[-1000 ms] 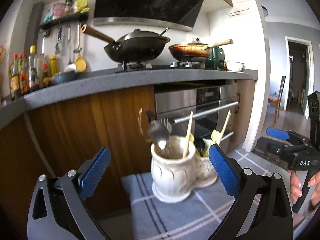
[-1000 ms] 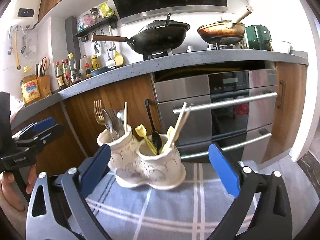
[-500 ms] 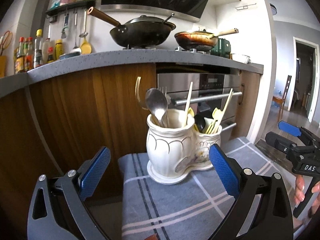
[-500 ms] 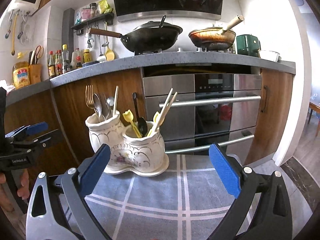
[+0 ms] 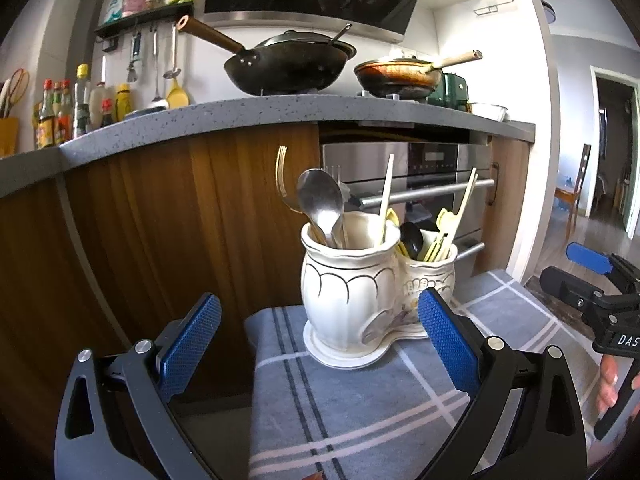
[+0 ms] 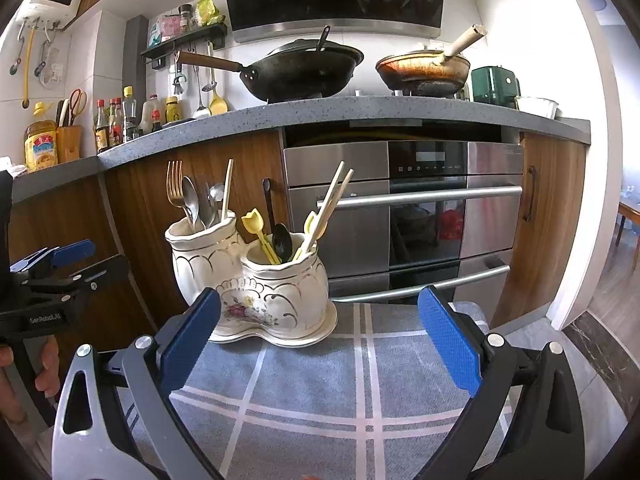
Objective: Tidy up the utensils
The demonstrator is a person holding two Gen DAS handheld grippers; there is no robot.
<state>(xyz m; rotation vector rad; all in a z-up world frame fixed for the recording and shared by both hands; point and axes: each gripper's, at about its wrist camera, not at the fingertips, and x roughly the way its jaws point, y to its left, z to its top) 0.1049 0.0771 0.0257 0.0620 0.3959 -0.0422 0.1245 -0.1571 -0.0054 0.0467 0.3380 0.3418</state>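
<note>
A white ceramic double utensil holder (image 5: 352,288) (image 6: 256,280) stands on a grey checked cloth (image 5: 360,400) (image 6: 340,380). Its taller pot holds a gold fork (image 6: 175,190), metal spoons (image 5: 320,200) and one chopstick (image 6: 227,190). Its lower pot holds yellow plastic utensils (image 6: 258,230), a black spoon (image 6: 280,236) and chopsticks (image 6: 328,208). My left gripper (image 5: 320,336) is open and empty, close in front of the holder. My right gripper (image 6: 320,332) is open and empty, in front of the holder and to its right. Each gripper shows at the edge of the other's view.
Behind the cloth are wooden cabinet fronts (image 6: 140,200) and a steel oven with bar handles (image 6: 420,196). The grey counter (image 6: 320,114) above carries a black wok (image 6: 300,72), a second pan (image 6: 424,70) and bottles (image 6: 120,120). A doorway (image 5: 608,152) is at the right.
Both cameras have dropped and pulled back a little, so the holder sits higher in each view. Both grippers stay open and empty. The utensils have not moved.
</note>
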